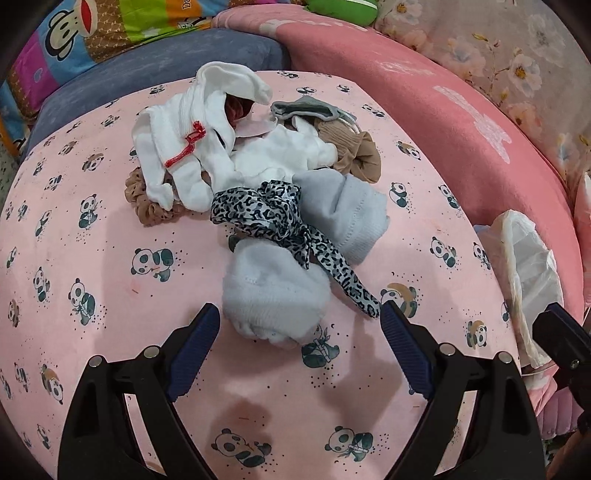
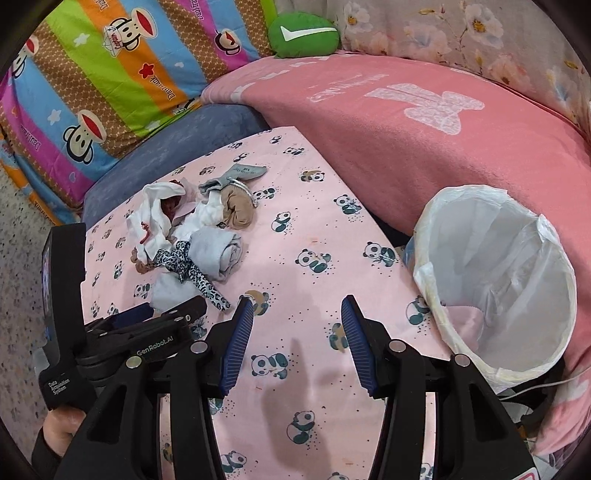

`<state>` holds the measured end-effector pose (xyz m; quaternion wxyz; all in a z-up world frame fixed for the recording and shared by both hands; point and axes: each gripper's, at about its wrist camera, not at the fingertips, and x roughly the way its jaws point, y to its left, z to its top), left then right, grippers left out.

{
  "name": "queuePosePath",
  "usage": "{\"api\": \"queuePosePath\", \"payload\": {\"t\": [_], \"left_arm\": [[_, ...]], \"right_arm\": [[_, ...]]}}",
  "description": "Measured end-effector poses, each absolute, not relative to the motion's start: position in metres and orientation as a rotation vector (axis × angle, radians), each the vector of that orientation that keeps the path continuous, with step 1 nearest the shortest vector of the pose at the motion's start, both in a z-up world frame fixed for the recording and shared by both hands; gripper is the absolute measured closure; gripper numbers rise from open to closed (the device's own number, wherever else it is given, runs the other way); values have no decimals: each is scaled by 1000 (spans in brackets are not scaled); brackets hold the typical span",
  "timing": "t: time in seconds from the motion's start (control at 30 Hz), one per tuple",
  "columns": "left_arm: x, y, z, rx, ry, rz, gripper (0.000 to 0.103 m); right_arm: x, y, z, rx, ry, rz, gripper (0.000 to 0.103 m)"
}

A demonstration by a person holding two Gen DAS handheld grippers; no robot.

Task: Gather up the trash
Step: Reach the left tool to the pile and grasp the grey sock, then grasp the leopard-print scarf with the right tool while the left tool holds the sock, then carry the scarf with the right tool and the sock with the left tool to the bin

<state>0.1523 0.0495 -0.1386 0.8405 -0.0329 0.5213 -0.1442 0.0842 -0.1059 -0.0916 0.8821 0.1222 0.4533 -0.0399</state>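
A heap of small cloth items lies on a pink panda-print surface: white socks, tan stockings, pale blue fleece socks and a leopard-print strip. My left gripper is open, its fingertips on either side of the nearest blue sock, just short of it. My right gripper is open and empty above bare surface, to the right of the heap. A bin lined with a white bag stands at its right; the bin also shows in the left wrist view.
A pink blanket lies behind the surface and bin. A blue cushion, a striped cartoon quilt and a green pillow lie at the back. Speckled floor lies to the left.
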Motion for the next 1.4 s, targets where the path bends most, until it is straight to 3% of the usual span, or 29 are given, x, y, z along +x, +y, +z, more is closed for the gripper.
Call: {"api": "queuePosePath", "payload": {"t": [0.17,0.23,0.3,0.4,1.2,1.23,1.27,1.33,1.4], "left_arm": [[160,60,-143,-88,1119,-335,36],[160,68,-144,-106,1128,-352,51],[161,78,-144,-132,1132,-372,59],[159,89,-141,-171,1140,-397,65],[164,139,-124,-132,1113,-238,66],[165,139,-124,-131,1115,-236,66],[165,140,-124,-130,1116,-236,66],[164,140,-125,-130,1118,-233,66],[163,141,-123,-134,1116,-235,66]], "right_arm": [[99,-92,-103,254,970,-60,52],[106,-85,-108,258,983,-46,52],[111,-78,-112,258,993,-30,55],[118,-67,-117,257,1006,-3,56],[182,7,-163,186,1101,100,61],[183,7,-164,189,1105,100,64],[185,7,-167,190,1112,103,80],[186,8,-171,190,1131,113,99],[183,5,-170,200,1125,117,99]]}}
